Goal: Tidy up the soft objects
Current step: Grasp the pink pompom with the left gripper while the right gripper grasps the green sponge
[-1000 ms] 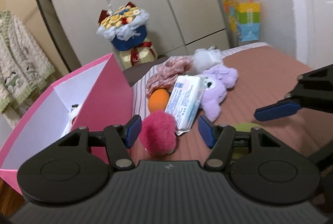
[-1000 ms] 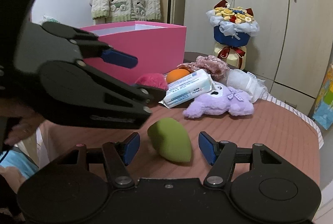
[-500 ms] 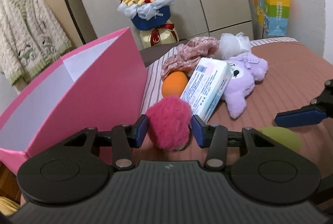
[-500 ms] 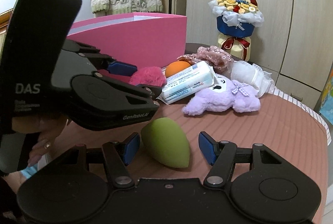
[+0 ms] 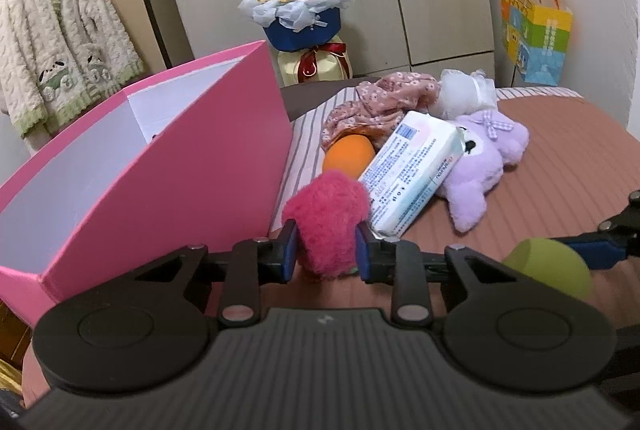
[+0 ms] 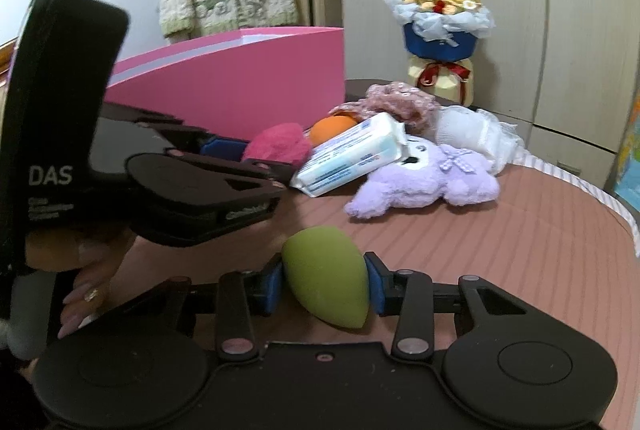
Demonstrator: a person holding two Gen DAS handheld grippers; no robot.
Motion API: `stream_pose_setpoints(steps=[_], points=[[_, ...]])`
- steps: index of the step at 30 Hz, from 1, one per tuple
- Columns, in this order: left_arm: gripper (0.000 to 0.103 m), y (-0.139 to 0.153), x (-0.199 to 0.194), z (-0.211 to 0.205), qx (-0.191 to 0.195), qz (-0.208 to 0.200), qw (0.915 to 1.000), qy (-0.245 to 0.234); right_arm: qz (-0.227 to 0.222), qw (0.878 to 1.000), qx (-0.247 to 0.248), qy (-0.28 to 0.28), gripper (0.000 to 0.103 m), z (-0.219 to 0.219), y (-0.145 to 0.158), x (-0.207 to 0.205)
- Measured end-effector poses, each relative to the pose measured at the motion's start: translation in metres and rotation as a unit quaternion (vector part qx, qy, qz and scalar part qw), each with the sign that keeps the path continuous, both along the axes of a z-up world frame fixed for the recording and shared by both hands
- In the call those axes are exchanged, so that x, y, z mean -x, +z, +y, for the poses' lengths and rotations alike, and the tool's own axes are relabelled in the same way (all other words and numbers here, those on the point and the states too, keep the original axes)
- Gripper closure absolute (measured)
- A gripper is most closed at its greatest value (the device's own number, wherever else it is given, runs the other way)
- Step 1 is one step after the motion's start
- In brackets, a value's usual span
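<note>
My left gripper [image 5: 326, 254] is shut on a fluffy pink puff [image 5: 326, 224], just right of the open pink box [image 5: 160, 186]. My right gripper [image 6: 325, 288] is shut on a green egg-shaped sponge [image 6: 326, 284], low over the brown table. The sponge also shows at the right in the left wrist view [image 5: 548, 264], and the puff shows in the right wrist view [image 6: 278, 148]. Behind lie an orange sponge [image 5: 348, 160], a white wipes pack [image 5: 414, 172], a purple plush [image 5: 480, 166], a floral cloth [image 5: 380, 102] and a white soft toy [image 5: 464, 94].
The pink box [image 6: 240, 78] stands at the table's left. A flower bouquet [image 5: 298, 18] stands behind the table before the wardrobe. A knitted cardigan [image 5: 60, 46] hangs at left. A colourful paper bag [image 5: 534, 34] hangs at right. Bare brown table [image 6: 500, 250] lies right of my right gripper.
Both grippers have closed: the left on the pink puff, the right on the green sponge. The left gripper has moved forward and lower beside the box.
</note>
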State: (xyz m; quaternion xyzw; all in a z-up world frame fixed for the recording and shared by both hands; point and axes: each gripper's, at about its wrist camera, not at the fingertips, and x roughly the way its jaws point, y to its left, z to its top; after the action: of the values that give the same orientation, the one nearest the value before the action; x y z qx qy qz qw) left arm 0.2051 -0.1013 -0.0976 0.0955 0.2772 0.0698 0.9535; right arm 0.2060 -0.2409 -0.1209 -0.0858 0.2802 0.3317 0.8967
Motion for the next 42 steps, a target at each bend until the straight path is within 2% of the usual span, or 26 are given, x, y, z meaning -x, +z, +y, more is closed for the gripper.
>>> stream_pose_setpoints(steps=[15,30,42], points=[[0.075,0.012,0.028,0.000,0.016,-0.032,0.9991,-0.022,0.006,0.998,-0.021,-0.064,0.057,-0.006,0.003,0.008],[0.075,0.022,0.080,0.020,0.085,-0.047,0.9919,-0.083,-0.001,0.995,-0.009,-0.095,0.057,-0.004,0.010,0.035],[0.075,0.024,0.116,0.048,0.137,-0.025,0.9843,-0.108,0.019,0.995,0.010,-0.102,0.057,0.006,0.014,0.062]])
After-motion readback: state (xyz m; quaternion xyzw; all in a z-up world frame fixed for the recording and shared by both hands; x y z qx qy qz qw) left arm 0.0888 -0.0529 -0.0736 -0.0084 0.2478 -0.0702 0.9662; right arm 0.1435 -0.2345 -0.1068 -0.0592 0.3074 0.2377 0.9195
